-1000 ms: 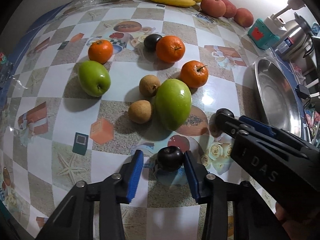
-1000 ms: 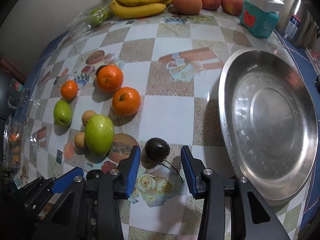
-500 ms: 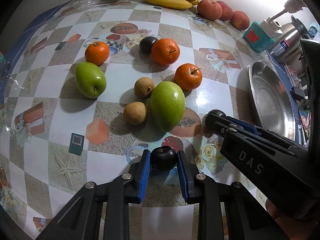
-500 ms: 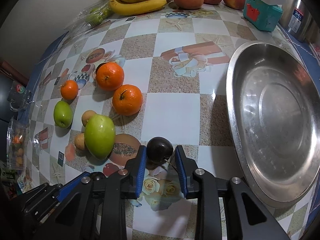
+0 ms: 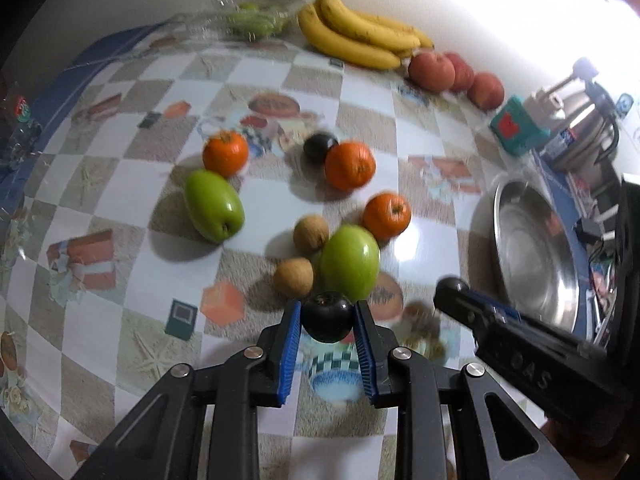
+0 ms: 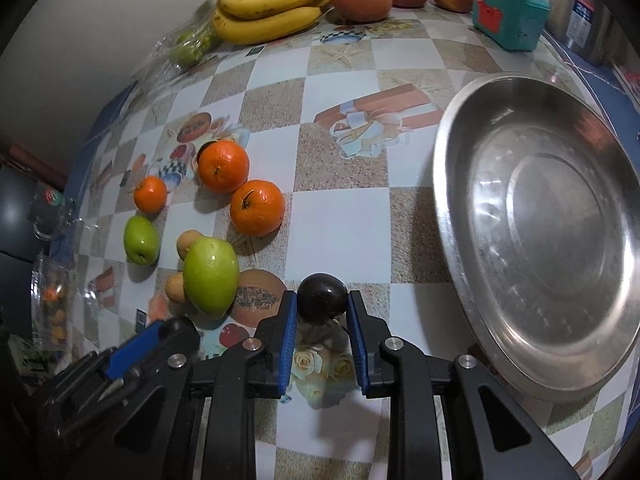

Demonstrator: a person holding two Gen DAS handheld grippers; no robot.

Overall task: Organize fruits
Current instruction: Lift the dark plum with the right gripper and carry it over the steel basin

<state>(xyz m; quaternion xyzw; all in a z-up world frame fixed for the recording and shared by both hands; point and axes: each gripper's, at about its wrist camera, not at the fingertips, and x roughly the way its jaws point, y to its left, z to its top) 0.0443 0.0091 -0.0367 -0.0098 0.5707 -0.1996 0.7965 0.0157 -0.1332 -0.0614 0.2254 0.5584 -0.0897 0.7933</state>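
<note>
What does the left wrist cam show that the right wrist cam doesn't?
Left only: the left gripper shut on its own dark plum, and a third dark plum in clear view behind an orange.
Right only: the right gripper shut on a second dark plum, and the whole steel basin, empty.
Both: the bananas, three oranges, two green fruits, and part of the other gripper.

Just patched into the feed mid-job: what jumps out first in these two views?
Each tool grips a small dark plum: the left tool holds one just below the big green fruit, and the right tool holds another near the big steel basin. Oranges, green fruit and bananas lie on the checkered table.
</note>
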